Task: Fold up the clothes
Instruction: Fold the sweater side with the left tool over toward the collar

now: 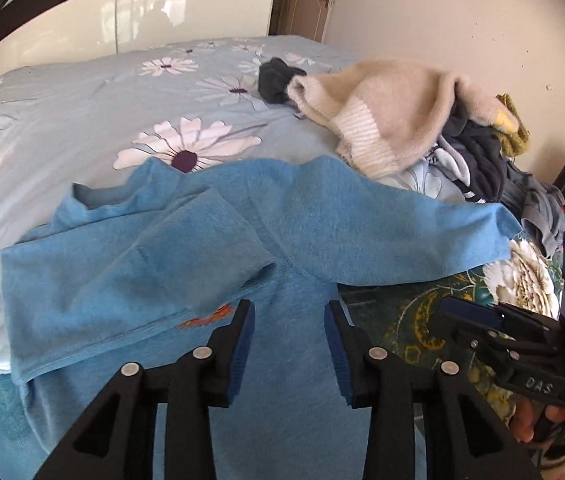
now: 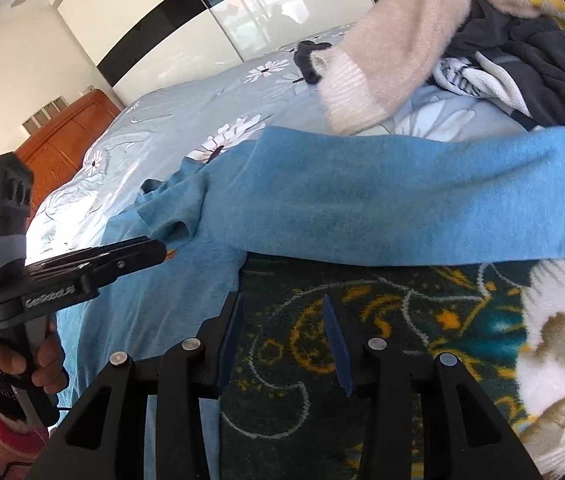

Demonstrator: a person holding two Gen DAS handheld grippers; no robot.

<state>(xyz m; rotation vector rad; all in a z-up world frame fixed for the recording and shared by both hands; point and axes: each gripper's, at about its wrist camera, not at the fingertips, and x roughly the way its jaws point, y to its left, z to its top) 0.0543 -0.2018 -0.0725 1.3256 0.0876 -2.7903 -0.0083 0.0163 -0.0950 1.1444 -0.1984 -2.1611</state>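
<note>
A blue sweater (image 1: pixel 302 220) lies flat on the bed. One sleeve (image 1: pixel 186 248) is folded across its chest, beside a small orange motif (image 1: pixel 206 320). The other sleeve (image 1: pixel 422 232) stretches out to the right over a dark patterned blanket (image 2: pixel 402 340). My left gripper (image 1: pixel 288 308) hovers open over the sweater's body with nothing between its pads. In the right wrist view the left gripper (image 2: pixel 158 244) has its tips close to the folded cuff. My right gripper (image 2: pixel 282 300) stands open over the blanket, just below the stretched sleeve (image 2: pixel 442 200), and holds nothing.
A pile of unfolded clothes sits at the far right against the wall: a fluffy beige sweater (image 1: pixel 382 112) over dark garments (image 1: pixel 482 160). The pale blue daisy sheet (image 1: pixel 122 100) spreads to the left. A wooden headboard (image 2: pixel 62 140) borders the bed.
</note>
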